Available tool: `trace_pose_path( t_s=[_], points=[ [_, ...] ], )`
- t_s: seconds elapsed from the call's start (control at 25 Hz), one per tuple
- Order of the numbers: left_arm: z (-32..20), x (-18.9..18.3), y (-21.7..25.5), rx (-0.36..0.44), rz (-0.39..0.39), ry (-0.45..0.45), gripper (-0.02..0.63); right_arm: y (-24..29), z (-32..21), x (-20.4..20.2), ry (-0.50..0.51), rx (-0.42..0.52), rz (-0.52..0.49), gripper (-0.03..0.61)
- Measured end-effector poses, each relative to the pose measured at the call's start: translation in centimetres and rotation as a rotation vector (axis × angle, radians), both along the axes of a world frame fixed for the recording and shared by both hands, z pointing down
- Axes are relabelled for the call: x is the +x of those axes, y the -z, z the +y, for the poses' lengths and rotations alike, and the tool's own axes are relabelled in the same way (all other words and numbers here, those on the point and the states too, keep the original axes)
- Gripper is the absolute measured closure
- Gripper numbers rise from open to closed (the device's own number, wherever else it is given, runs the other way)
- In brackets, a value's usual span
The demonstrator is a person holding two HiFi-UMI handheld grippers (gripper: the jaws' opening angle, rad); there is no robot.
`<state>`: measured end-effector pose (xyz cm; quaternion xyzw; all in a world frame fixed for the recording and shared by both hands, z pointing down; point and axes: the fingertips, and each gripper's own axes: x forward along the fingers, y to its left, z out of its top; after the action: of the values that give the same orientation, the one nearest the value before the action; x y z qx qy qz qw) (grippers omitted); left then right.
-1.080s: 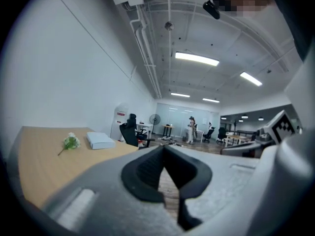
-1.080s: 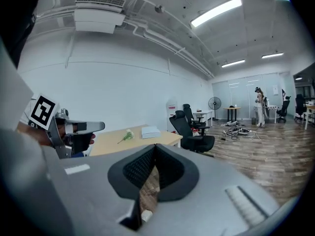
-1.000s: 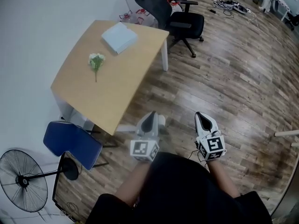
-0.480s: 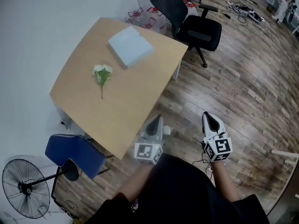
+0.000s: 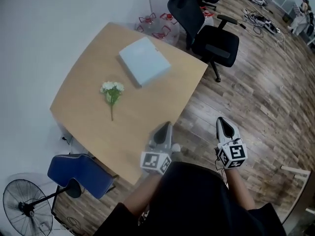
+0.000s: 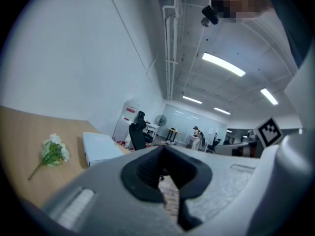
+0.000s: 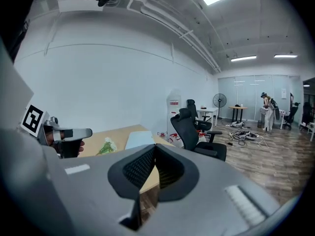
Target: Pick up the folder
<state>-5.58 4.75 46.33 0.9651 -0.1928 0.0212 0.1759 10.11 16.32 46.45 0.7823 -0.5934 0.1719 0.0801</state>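
The folder is a flat pale-blue rectangle lying on the far part of the wooden table. It also shows in the left gripper view as a pale slab and in the right gripper view. My left gripper hovers at the table's near corner, shut with nothing in it, well short of the folder. My right gripper is over the wood floor to the right of the table, also shut with nothing in it. Both point roughly toward the table.
A small bunch of white flowers lies on the table between me and the folder. A black office chair stands beyond the table's right corner. A blue chair and a floor fan are at the lower left. A white wall runs along the table's left.
The table, folder and flowers have come nearer and shifted down in the head view as I moved toward them. Both grippers stayed shut and now reach the table's near corner.
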Motion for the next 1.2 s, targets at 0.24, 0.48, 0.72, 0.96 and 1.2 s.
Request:
trace_pose_path(
  t_s=[0.24, 0.48, 0.72, 0.96, 1.2],
  points=[
    [-3.9, 0.1, 0.2, -0.001, 0.004, 0.006, 0.612, 0.5, -4.4, 0.1, 0.032, -0.015, 0.007, 0.577],
    [-5.9, -0.1, -0.3, -0.030, 0.075, 0.052, 0.612, -0.5, -8.5, 0.4, 0.112, -0.006, -0.003, 0.577],
    [-10.0, 0.1, -2.0, -0.047, 0.036, 0.124, 0.612, -2.0, -16.1, 0.5, 0.243, 0.004, -0.034, 0.577],
    [-16.0, 2.7, -3.3, -0.123, 0.020, 0.320, 0.612, -2.6, -25.7, 3.2, 0.513, -0.010, -0.099, 0.577],
    [-23.6, 6.2, -4.5, -0.178, -0.012, 0.468, 0.612, -4.9, -34.8, 7.0, 0.620, -0.047, -0.192, 0.577]
  ],
)
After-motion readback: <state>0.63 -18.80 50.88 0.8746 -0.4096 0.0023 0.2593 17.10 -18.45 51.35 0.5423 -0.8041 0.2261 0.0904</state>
